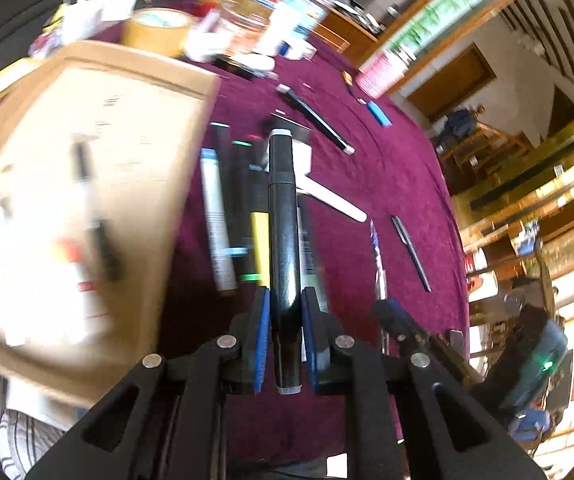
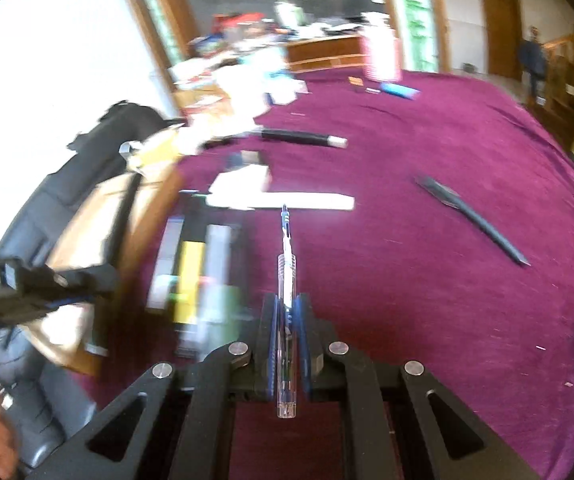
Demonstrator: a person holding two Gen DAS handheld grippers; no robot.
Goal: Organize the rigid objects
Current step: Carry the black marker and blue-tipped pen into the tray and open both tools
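While left tongs [image 1: 285, 308] clamp a black marker [image 1: 283, 216], right tongs [image 2: 287, 312] pinch a clear pen [image 2: 287, 268].

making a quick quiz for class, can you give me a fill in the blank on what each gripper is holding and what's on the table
1. The left gripper is shut on a thick ____ marker with grey end caps.
2. The right gripper is shut on a slim clear-barrelled ____ with blue trim.
3. The table is covered with a ____ cloth.
4. A slim dark pen lies loose on the cloth to the ____ of the right gripper.

Missing words: black; pen; purple; right
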